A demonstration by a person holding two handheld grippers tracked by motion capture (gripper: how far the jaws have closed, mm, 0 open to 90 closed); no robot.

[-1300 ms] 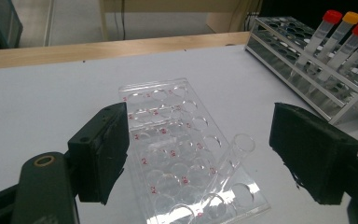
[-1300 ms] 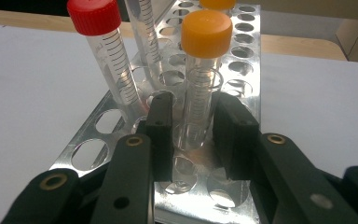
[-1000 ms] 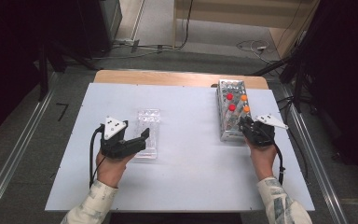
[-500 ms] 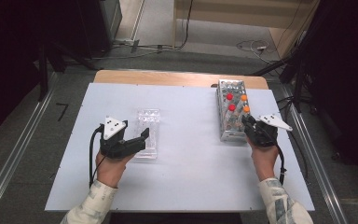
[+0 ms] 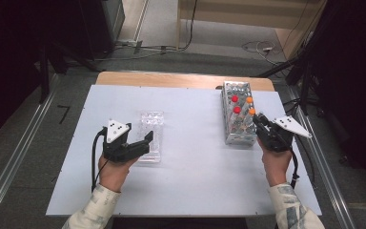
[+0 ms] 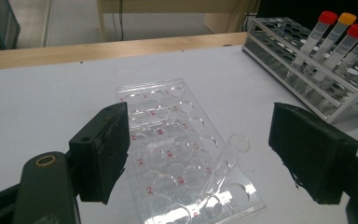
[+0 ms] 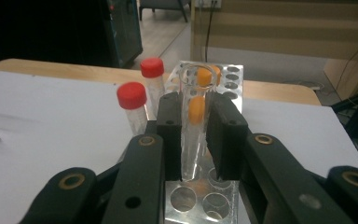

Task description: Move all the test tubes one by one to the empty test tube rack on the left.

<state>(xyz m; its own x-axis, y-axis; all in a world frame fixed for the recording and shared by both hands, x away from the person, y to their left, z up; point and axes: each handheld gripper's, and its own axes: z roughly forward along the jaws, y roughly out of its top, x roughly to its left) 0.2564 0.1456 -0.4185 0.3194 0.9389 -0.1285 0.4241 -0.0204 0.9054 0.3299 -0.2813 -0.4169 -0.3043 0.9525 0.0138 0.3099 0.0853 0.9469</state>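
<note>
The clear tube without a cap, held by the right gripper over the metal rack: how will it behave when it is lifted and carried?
The clear tube looks empty and thin-walled, so probably light. Its smooth round wall may slip between the right gripper pads if they loosen. Laid down, it would likely roll, like the tube lying tilted on the clear plate.

white table top (image 5: 195,157) on wooden board, edge at 12 o'clock (image 5: 181,79). grey floor (image 5: 24,143) around. cables (image 5: 262,47) on floor at 1 o'clock. dark cabinet (image 5: 100,24) at 11 o'clock.
</note>
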